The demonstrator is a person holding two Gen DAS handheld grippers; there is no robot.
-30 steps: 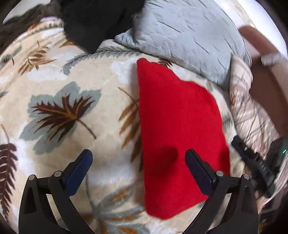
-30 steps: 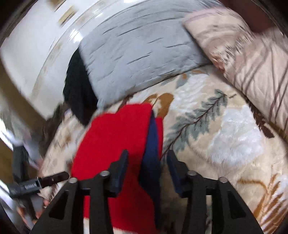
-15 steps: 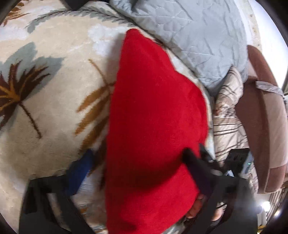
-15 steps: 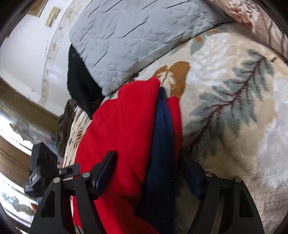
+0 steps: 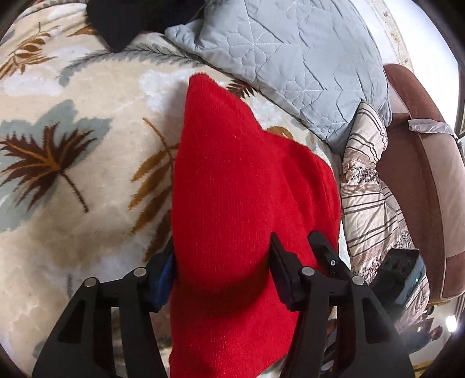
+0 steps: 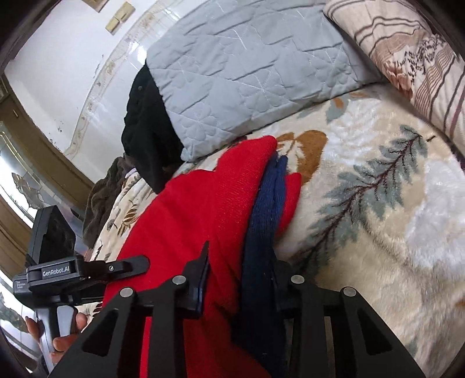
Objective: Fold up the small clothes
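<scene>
A folded red knit garment (image 5: 247, 189) with a navy blue band (image 6: 267, 197) lies on a leaf-patterned blanket (image 5: 72, 174). My left gripper (image 5: 222, 267) is shut on the near end of the red garment, which bulges between its fingers. My right gripper (image 6: 241, 279) is shut on the garment's other near edge, with red and navy layers pinched between its fingers. The red garment also shows in the right wrist view (image 6: 203, 209). The left gripper's body (image 6: 72, 270) shows at the left there, and the right gripper's finger (image 5: 328, 253) in the left wrist view.
A grey quilted pillow (image 5: 290, 64) lies behind the garment, also seen in the right wrist view (image 6: 247, 72). A striped floral pillow (image 5: 369, 180) and a brown chair (image 5: 421, 174) are to the right. A black garment (image 5: 130, 20) lies at the back left.
Both grippers moved in onto the near end of the red garment and closed on it. The left one was open a second ago.
</scene>
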